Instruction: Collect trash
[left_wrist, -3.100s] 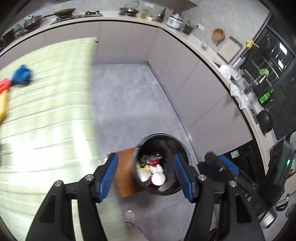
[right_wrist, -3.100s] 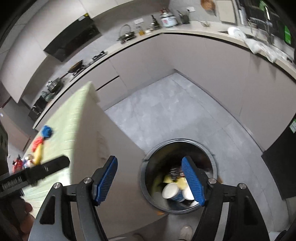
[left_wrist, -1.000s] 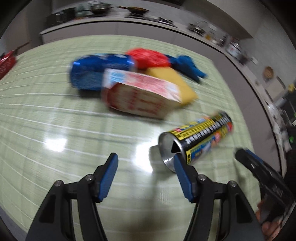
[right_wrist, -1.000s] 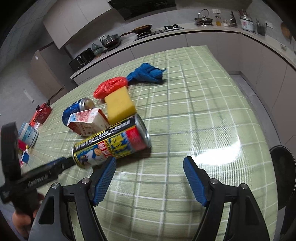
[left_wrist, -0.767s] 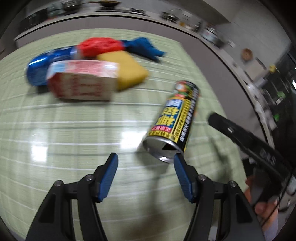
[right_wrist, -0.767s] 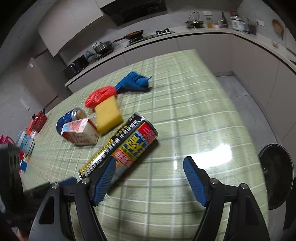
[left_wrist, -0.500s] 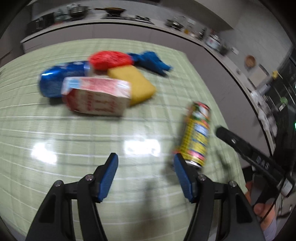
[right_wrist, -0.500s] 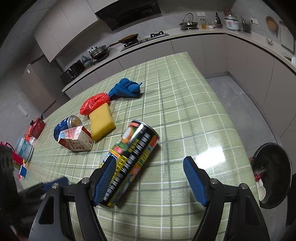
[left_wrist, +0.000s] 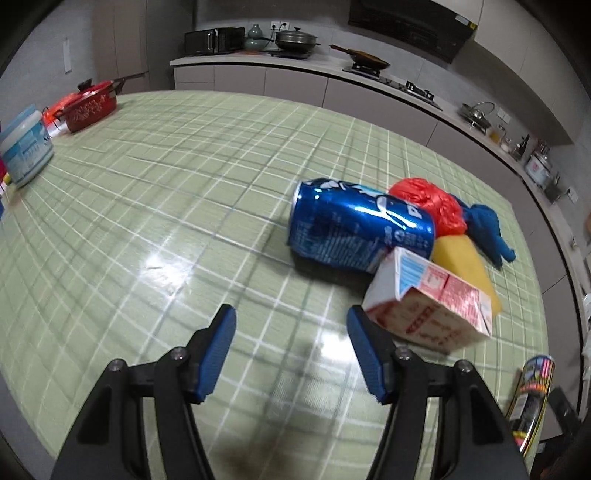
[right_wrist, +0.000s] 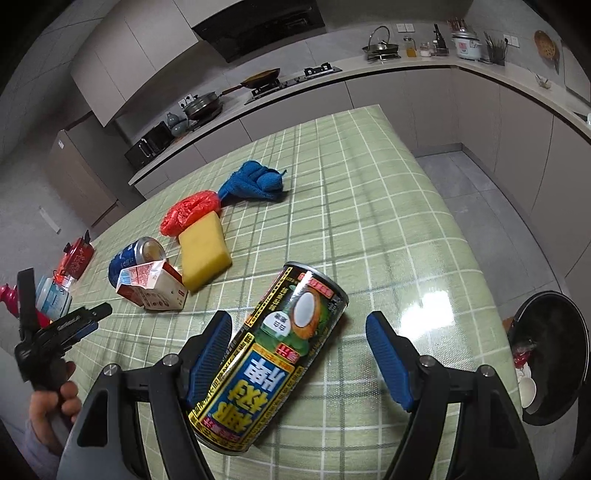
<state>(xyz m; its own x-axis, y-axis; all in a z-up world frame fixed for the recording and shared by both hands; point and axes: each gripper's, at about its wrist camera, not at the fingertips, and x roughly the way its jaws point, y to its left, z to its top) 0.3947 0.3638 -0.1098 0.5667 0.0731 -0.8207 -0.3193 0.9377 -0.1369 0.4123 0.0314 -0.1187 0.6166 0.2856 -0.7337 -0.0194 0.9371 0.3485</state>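
A tall black-and-yellow drink can (right_wrist: 269, 362) lies on its side on the green checked table (right_wrist: 369, 221), between the open jaws of my right gripper (right_wrist: 295, 365); its end also shows in the left wrist view (left_wrist: 532, 395). My left gripper (left_wrist: 290, 350) is open and empty just above the table, right in front of a red-and-white carton (left_wrist: 428, 306) and a dented blue can (left_wrist: 354, 229). Both also show in the right wrist view: the carton (right_wrist: 153, 286) and the blue can (right_wrist: 135, 254). A black trash bin (right_wrist: 550, 365) stands on the floor off the table's right edge.
A yellow sponge (right_wrist: 205, 251), a red bag (right_wrist: 190, 210) and a blue cloth (right_wrist: 255, 181) lie behind the trash. A red pot (left_wrist: 88, 109) and a white-blue tub (left_wrist: 26, 147) stand at the table's far left. Kitchen counters run along the walls.
Both grippers have swung from over the bin back to the table. The tall can has rolled and now lies between the right jaws; the left gripper has turned toward the carton and blue can.
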